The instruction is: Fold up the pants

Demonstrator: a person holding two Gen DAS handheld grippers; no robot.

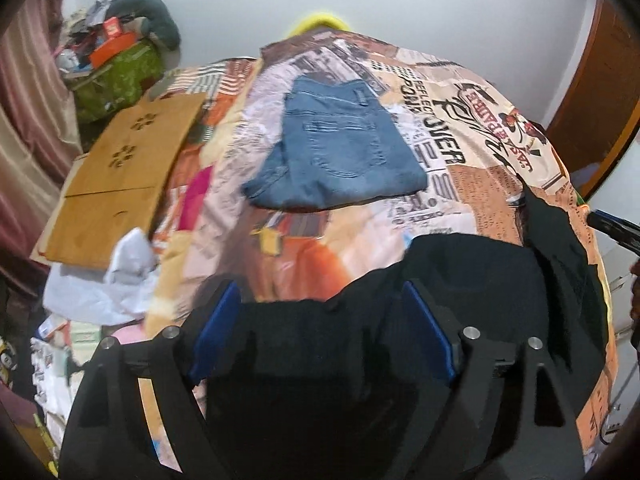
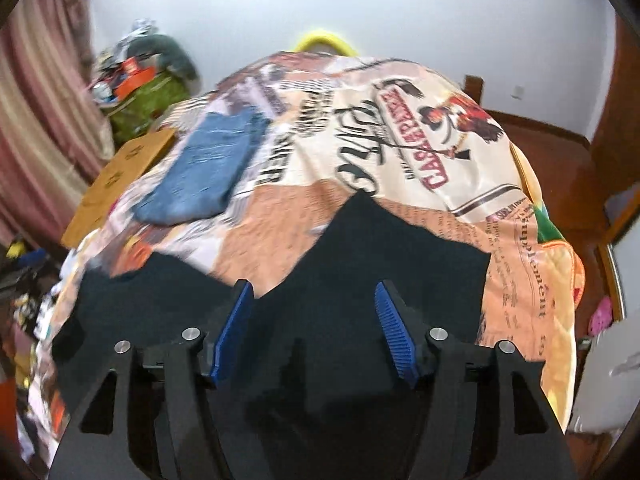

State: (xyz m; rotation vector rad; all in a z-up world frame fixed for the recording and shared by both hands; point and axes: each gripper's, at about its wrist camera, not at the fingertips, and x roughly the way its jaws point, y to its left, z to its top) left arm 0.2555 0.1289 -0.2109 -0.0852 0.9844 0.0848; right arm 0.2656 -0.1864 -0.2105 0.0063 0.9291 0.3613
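Note:
Black pants lie spread on the near part of the bed; they also show in the right wrist view. My left gripper is open, its blue pads wide apart over the black cloth, holding nothing. My right gripper is open too, its blue pads apart above the black pants. Folded blue jeans lie farther back on the bed, and show at the left in the right wrist view.
The bed carries a newspaper-print cover. A brown cardboard sheet and white cloth lie at its left edge. A green bag with clutter stands by the curtain. A wooden door is at right.

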